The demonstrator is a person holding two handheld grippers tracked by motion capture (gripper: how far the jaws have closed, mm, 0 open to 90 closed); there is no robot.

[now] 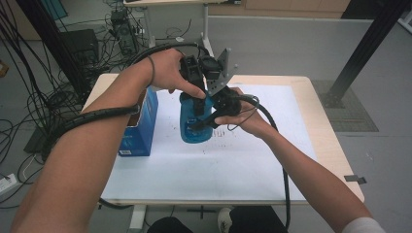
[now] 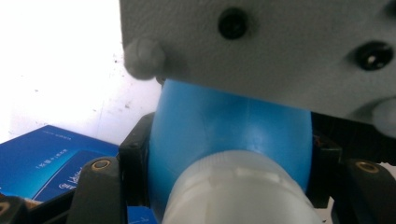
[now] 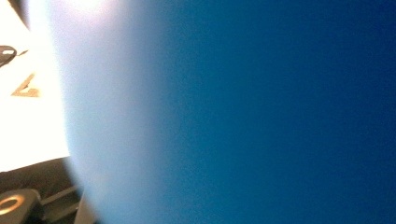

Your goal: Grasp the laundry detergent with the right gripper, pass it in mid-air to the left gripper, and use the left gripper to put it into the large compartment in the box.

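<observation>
A blue bottle [image 1: 192,132] with a white cap [image 2: 238,191] stands on the white sheet [image 1: 233,165] at mid-table. My left gripper [image 1: 197,99] comes down on its top. In the left gripper view the black jaws press both sides of the bottle [image 2: 224,126] at its shoulder, with the cap between them. My right gripper [image 1: 203,124] reaches in from the right and is closed on the bottle's body. The blue wall [image 3: 257,116] is blurred and very close in the right gripper view. The right gripper's grey plate [image 1: 221,68] sits just above.
A blue carton [image 1: 141,124] stands upright just left of the bottle, and its printed face [image 2: 42,161] is in the left gripper view. Bare wooden table [image 1: 316,121] borders the sheet. Cables and equipment [image 1: 97,43] crowd the floor at the far left.
</observation>
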